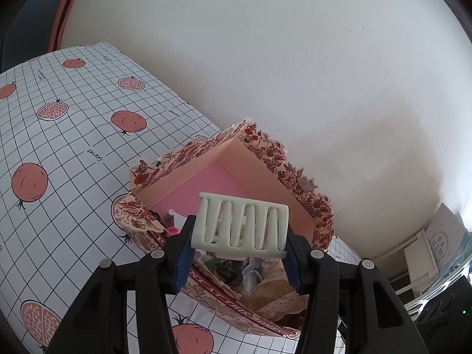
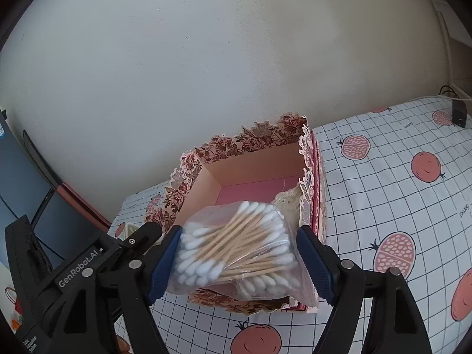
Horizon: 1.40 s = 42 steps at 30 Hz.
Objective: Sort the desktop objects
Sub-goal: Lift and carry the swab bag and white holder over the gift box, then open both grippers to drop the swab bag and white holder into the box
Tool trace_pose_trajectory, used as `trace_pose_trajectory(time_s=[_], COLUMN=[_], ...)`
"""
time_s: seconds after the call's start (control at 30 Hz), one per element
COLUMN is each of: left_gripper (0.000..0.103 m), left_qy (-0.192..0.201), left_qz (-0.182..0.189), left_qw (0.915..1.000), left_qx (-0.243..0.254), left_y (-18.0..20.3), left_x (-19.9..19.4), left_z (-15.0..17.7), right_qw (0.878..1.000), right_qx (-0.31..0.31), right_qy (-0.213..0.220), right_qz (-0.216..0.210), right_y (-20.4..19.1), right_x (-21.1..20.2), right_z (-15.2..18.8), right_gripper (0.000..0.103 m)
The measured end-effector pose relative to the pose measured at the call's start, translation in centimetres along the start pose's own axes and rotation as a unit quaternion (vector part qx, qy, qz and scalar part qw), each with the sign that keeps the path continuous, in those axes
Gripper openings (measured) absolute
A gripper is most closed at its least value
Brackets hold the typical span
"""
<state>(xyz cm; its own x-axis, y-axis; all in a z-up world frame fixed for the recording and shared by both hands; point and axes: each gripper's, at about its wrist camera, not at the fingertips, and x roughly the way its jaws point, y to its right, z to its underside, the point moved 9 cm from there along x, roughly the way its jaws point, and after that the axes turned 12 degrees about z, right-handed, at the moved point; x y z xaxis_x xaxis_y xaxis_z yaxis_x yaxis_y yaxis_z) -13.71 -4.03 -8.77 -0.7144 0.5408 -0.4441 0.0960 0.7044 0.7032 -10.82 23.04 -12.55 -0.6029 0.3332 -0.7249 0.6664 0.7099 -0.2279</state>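
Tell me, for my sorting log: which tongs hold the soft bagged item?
The right tongs, gripping the cotton swab bag; the left tongs hold a rigid white comb-like clip.

You could read "GenRobot.AI" in white on the black body of the left gripper (image 2: 141,233), seen from the right wrist. The tablecloth (image 1: 73,135) carried the printed word "Garnet" among its fruit motifs. Lettering along the floral box (image 1: 236,309) side was not legible.

Home desk: tablecloth (image 2: 383,194), monitor (image 2: 17,183).
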Motion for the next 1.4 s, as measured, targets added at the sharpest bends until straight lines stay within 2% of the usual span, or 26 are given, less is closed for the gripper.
trace_pose_trajectory(time_s=[0.6, 0.77, 0.93, 1.4], left_gripper=[0.055, 0.061, 0.063, 0.064], left_qy=[-0.006, -0.009, -0.01, -0.018], left_qz=[0.005, 0.017, 0.018, 0.009], left_qw=[0.9999, 0.9997, 0.9997, 0.9997], left_qx=[-0.007, -0.015, -0.015, -0.016], left_y=[0.2, 0.5, 0.7, 0.9], left_x=[0.2, 0.2, 0.2, -0.1], left_z=[-0.1, 0.0, 0.1, 0.0], right_qw=[1.0, 1.0, 1.0, 0.999], right_qx=[0.009, 0.016, 0.017, 0.031], right_qy=[0.007, 0.009, 0.01, 0.011], right_qz=[0.008, 0.007, 0.008, 0.011], right_y=[0.3, 0.5, 0.6, 1.0], right_x=[0.6, 0.8, 0.9, 0.5], right_z=[-0.8, -0.9, -0.9, -1.0], right_gripper=[0.082, 0.082, 0.084, 0.086])
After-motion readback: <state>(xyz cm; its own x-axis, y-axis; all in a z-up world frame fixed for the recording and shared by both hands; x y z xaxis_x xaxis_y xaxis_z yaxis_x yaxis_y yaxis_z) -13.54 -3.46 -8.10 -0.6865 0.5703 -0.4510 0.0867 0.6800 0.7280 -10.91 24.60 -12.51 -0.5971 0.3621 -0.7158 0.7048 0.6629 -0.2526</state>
